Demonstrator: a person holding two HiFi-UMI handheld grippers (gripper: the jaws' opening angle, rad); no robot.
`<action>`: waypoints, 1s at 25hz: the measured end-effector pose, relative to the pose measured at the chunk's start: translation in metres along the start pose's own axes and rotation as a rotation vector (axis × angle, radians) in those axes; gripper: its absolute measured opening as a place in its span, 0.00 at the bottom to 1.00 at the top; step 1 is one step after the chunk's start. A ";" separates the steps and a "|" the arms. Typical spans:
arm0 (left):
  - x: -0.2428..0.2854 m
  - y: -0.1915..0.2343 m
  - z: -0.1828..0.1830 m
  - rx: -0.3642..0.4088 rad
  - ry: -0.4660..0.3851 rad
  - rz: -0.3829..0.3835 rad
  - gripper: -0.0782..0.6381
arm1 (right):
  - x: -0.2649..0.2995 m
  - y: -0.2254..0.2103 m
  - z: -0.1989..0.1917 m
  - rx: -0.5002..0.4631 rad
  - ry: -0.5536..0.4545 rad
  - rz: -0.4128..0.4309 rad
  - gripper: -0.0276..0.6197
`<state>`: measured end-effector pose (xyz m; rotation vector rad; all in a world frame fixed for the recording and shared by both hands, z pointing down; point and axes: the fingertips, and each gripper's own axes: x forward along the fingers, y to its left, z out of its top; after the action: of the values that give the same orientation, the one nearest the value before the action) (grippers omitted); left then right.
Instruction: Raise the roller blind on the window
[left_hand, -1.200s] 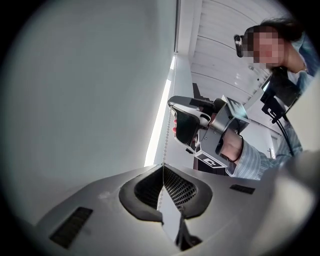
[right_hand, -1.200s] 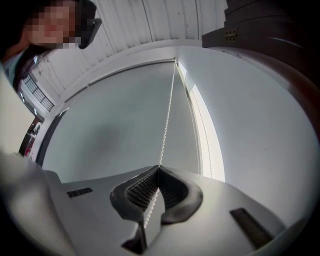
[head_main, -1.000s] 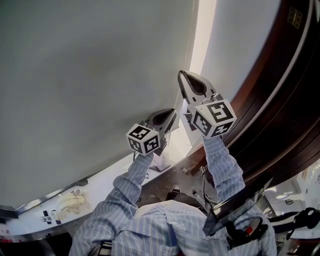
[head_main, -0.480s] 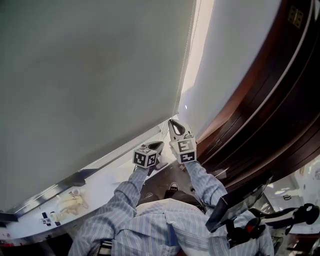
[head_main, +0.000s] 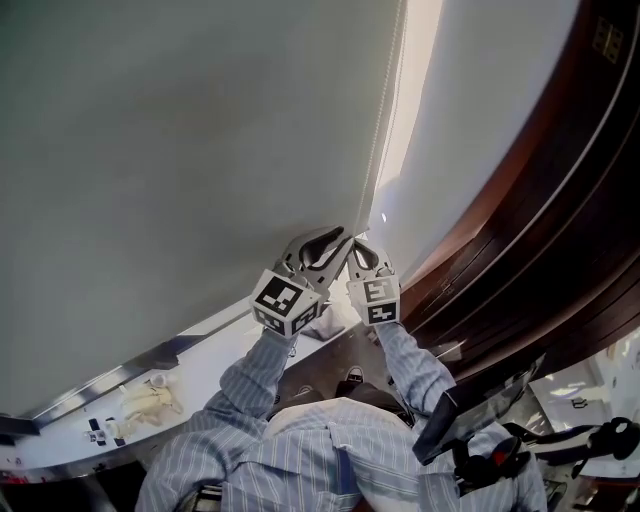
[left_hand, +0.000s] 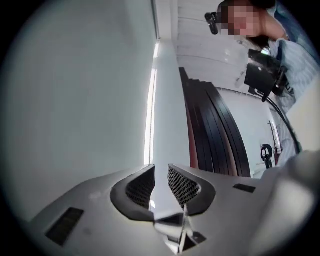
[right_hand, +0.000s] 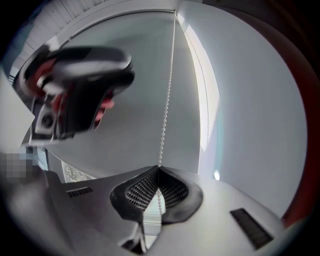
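The grey roller blind (head_main: 180, 150) fills the left of the head view, with its bottom bar low over the sill. Its white bead chain (head_main: 383, 140) hangs along the blind's right edge. My right gripper (head_main: 358, 245) is shut on this bead chain (right_hand: 167, 95), which runs straight down into the pinched tips of the right gripper (right_hand: 159, 169). Just left of it, my left gripper (head_main: 338, 238) points up at the chain. The left gripper (left_hand: 161, 169) has its jaws slightly apart, with nothing seen between them.
A bright strip of window (head_main: 415, 60) shows between the blind and the white wall (head_main: 480, 110). Dark wooden panelling (head_main: 540, 220) curves along the right. The white sill (head_main: 200, 372) below carries a pale cloth (head_main: 150, 400) and small items.
My right gripper dropped from high on the chain to sill height, then rose a little. The left gripper has come up beside it.
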<state>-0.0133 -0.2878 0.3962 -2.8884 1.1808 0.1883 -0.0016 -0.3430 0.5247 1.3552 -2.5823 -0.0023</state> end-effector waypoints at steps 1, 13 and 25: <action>0.008 0.000 0.030 0.032 -0.045 -0.009 0.19 | 0.000 0.002 0.000 0.004 -0.004 0.002 0.05; 0.074 0.024 0.185 0.074 -0.200 -0.103 0.19 | -0.009 0.013 -0.001 0.047 -0.030 0.012 0.05; 0.064 0.025 0.185 -0.033 -0.306 -0.110 0.13 | -0.018 0.024 -0.016 0.031 -0.027 0.026 0.05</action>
<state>-0.0053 -0.3387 0.2056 -2.8059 0.9721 0.6256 -0.0076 -0.3131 0.5392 1.3409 -2.6325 0.0240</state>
